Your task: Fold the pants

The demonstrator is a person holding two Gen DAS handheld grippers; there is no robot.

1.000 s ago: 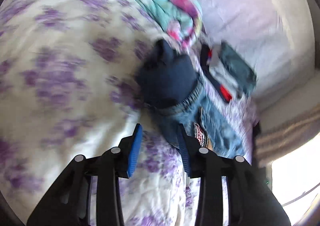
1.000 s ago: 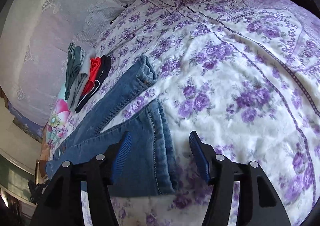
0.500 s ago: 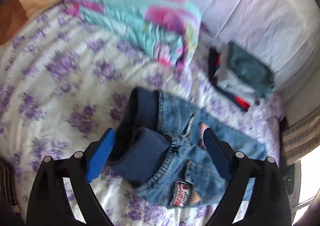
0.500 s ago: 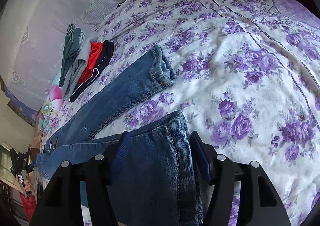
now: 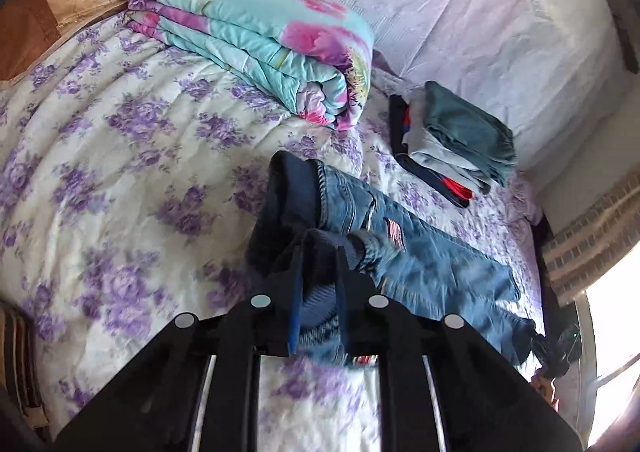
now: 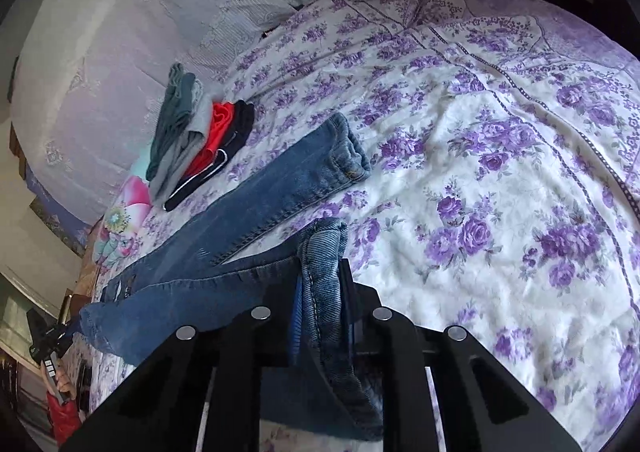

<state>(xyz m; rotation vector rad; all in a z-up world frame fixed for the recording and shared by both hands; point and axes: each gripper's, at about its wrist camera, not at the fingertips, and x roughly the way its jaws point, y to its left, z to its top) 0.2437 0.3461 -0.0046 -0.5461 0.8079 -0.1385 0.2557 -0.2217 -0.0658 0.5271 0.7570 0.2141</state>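
Blue jeans (image 5: pixel 424 248) with a small flag patch lie stretched across a bed with a purple-flowered cover (image 5: pixel 120 155). My left gripper (image 5: pixel 318 252) is shut on the bunched waistband, which fills the gap between its blue pads. In the right wrist view, one jeans leg (image 6: pixel 288 187) lies flat, its cuff pointing away. The other leg's cuff (image 6: pixel 324 252) stands between the pads of my right gripper (image 6: pixel 322 268), whose jaws are closing and pressing on the denim; it is lifted off the cover.
A folded turquoise and pink quilt (image 5: pixel 264 31) lies at the head of the bed. A stack of folded clothes (image 5: pixel 452 139), also in the right wrist view (image 6: pixel 196 139), sits against the white lace backrest (image 6: pixel 100 63). A bright window (image 5: pixel 612 340) is at the right.
Both grippers went from open, astride the jeans, to clamped on them: left on the waistband, right on a leg cuff. Both rose a little, lifting the cloth.
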